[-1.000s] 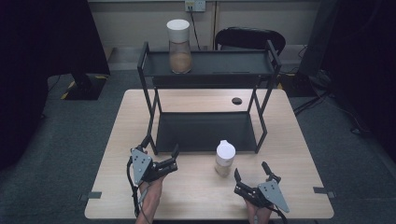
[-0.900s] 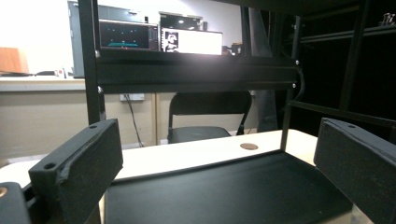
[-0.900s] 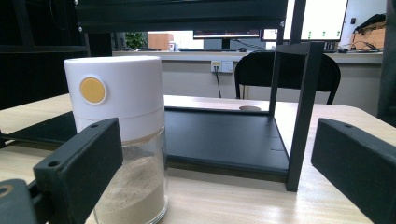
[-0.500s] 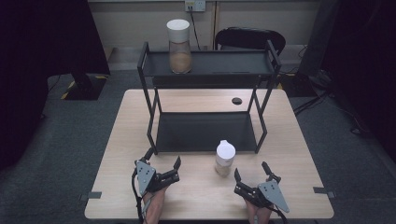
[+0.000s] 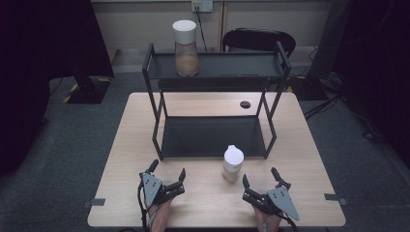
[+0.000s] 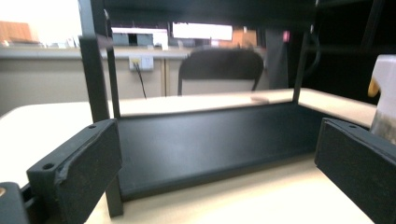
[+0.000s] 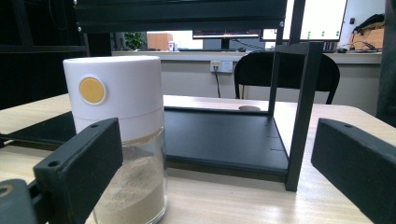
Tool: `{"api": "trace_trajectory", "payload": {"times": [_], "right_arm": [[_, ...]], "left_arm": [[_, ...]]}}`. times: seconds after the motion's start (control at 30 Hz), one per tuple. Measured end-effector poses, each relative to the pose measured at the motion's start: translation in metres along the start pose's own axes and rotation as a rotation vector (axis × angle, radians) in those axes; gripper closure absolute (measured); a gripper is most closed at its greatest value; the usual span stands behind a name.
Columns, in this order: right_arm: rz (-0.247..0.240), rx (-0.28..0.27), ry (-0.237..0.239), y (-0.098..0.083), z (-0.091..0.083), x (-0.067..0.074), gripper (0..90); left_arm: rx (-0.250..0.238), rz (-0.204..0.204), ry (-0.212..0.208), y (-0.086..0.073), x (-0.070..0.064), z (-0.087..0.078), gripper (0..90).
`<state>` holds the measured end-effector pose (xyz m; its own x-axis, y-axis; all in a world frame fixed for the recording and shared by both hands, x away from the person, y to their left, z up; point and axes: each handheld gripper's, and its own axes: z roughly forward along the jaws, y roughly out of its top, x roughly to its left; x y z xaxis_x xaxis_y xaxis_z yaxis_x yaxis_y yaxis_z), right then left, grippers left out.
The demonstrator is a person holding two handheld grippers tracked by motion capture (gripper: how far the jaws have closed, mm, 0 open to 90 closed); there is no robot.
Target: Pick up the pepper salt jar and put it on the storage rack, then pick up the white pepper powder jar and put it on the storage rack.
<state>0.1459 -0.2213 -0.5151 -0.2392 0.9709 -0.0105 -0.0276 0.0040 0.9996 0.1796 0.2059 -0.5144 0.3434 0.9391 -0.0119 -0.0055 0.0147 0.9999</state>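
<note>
Glass jar (image 7: 126, 154), white cylindrical lid.

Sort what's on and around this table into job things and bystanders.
In the job: small jar on the table, right gripper, left gripper, both open and empty.
Lying about: black shelf rack, tall jar on its top shelf, chair.

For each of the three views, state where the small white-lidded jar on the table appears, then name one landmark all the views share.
High view: small jar stands lower centre, just in front of the black shelf rack.
Left gripper view: it sits at the right edge, cut off by the frame.
Right gripper view: it stands at the left, close up.
Shared landmark: the rack's bottom tray.
</note>
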Motion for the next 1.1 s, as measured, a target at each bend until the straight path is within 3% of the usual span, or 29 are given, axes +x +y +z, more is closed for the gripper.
{"api": "trace_trajectory", "payload": {"times": [0.07, 0.17, 0.6, 0.97, 1.1], "right_arm": [[0.0, 0.0, 0.0, 0.0, 0.0, 0.0, 1.1], [0.0, 0.0, 0.0, 0.0, 0.0, 0.0, 1.1], [0.001, 0.006, -0.009, 0.001, 0.001, 0.001, 1.1], [0.015, 0.025, -0.013, 0.009, 0.002, 0.001, 0.2], [0.031, 0.006, 0.0, 0.015, 0.002, 0.001, 0.0]], "left_arm": [[-0.019, 0.026, 0.004, -0.002, -0.002, 0.0, 1.2], [0.0, 0.006, 0.004, -0.001, 0.0, 0.0, 0.0], [0.003, 0.006, 0.036, 0.0, -0.007, 0.001, 0.5], [0.003, 0.009, 0.025, 0.0, -0.006, 0.0, 1.1], [0.005, 0.012, 0.023, 0.0, -0.006, 0.0, 1.0]]}}
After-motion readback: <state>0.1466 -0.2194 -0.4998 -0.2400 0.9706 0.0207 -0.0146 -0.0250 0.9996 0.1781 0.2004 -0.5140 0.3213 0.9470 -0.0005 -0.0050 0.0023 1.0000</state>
